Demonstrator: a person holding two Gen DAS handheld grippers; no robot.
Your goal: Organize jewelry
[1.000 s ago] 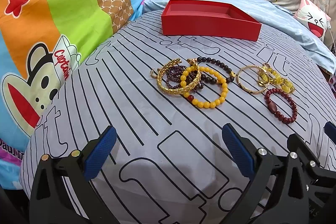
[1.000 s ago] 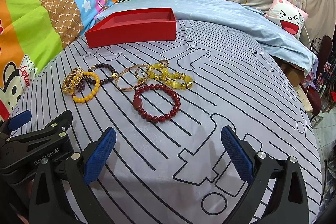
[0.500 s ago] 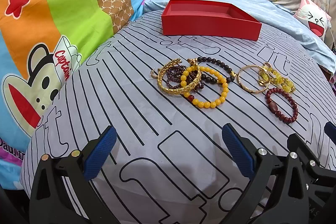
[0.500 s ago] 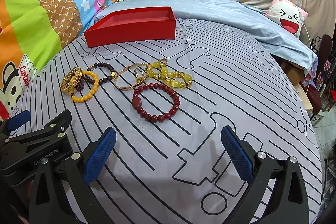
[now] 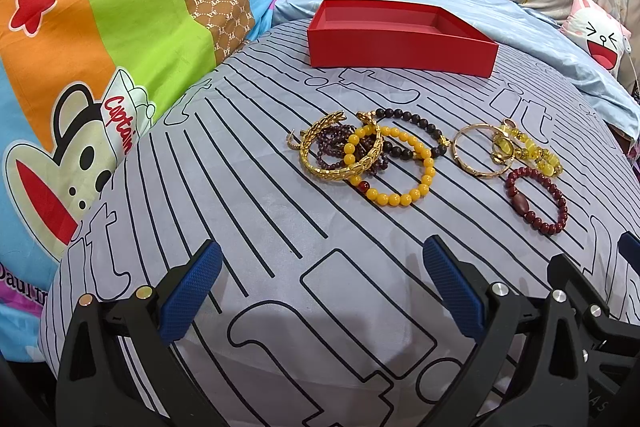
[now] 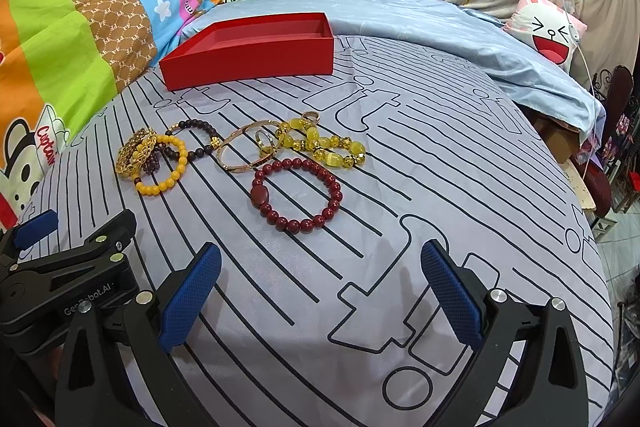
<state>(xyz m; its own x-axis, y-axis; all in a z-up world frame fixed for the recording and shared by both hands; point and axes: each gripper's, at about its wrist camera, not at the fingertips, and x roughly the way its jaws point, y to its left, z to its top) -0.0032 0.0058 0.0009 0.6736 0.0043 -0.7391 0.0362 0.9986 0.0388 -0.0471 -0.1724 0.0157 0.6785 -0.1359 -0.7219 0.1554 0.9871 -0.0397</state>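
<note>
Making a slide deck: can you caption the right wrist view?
Open right gripper hovers before a dark red bead bracelet, with more bracelets and an empty red box beyond.

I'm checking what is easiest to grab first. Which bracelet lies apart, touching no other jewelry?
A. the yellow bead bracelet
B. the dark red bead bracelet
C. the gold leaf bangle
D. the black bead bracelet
B: the dark red bead bracelet lies by itself on the striped sheet, nearest the right gripper, with a gap between it and the thin gold bangle, while the others overlap in a pile.

Glossy beads (image 6: 296, 193), matt cloth bedsheet (image 6: 440, 163)
</note>
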